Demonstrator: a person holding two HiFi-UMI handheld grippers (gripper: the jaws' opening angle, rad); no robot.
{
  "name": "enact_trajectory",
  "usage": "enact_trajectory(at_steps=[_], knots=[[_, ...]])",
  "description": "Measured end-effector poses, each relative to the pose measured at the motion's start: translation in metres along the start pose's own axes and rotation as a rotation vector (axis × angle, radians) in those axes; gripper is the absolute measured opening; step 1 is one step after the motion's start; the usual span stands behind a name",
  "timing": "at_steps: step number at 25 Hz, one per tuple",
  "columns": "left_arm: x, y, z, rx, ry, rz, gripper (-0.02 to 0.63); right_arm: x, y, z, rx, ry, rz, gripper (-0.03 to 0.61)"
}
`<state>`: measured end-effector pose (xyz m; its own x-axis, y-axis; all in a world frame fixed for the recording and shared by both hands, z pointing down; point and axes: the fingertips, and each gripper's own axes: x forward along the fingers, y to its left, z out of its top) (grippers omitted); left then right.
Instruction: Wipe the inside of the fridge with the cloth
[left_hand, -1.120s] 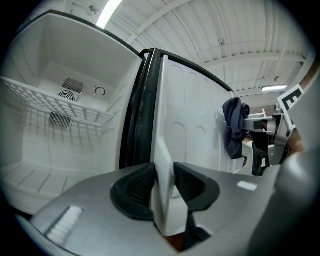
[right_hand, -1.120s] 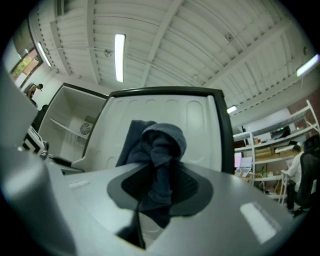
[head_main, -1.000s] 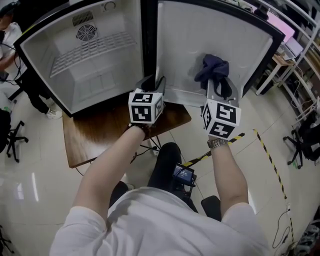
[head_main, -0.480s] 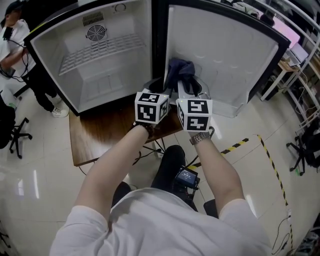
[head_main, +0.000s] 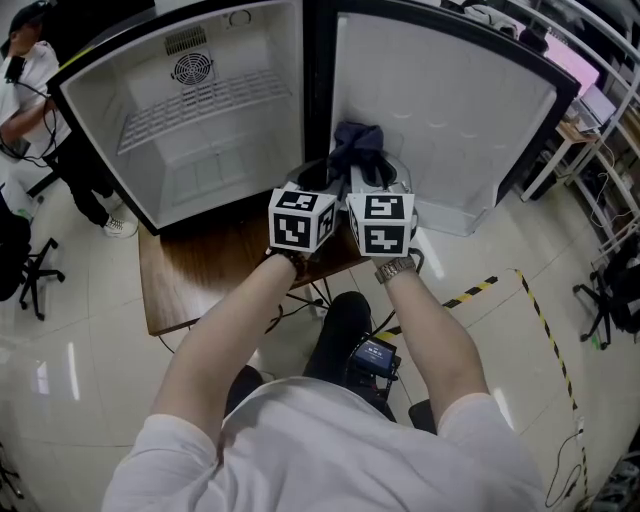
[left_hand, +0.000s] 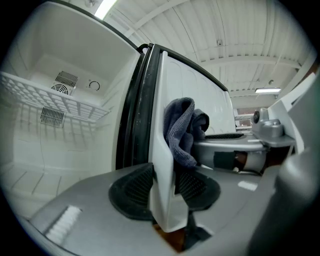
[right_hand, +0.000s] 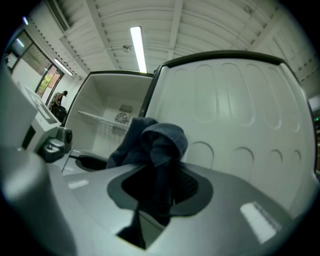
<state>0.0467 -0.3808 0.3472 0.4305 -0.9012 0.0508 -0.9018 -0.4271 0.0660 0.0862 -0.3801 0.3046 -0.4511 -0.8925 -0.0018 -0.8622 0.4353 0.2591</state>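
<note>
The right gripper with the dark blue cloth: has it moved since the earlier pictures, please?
Yes. The right gripper with its dark blue cloth moved left across the white fridge door, to beside the left gripper.

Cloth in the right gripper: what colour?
The cloth is plain dark navy blue, no pattern. It shows best in the right gripper view, pinched in the right gripper.

We are in a lab-like workspace: yellow-black hazard tape (head_main: 470, 292) on glossy floor tiles (head_main: 90, 400), metal racks (head_main: 600, 140) right of our right gripper (head_main: 372, 180), an office chair (head_main: 25, 275) well left of it, a strip light (right_hand: 137, 47) overhead.
</note>
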Motion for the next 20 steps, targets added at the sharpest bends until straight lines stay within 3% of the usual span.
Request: enact_trajectory(at_steps=[8, 20], knots=[[-0.001, 0.001, -0.002, -0.005, -0.002, 0.005, 0.133, -0.017, -0.02, -0.002, -0.008, -0.011, -0.069, 0.103], [-0.002, 0.003, -0.005, -0.012, -0.006, 0.018, 0.133, -0.058, -0.095, -0.023, -0.019, 0.013, -0.228, 0.103]])
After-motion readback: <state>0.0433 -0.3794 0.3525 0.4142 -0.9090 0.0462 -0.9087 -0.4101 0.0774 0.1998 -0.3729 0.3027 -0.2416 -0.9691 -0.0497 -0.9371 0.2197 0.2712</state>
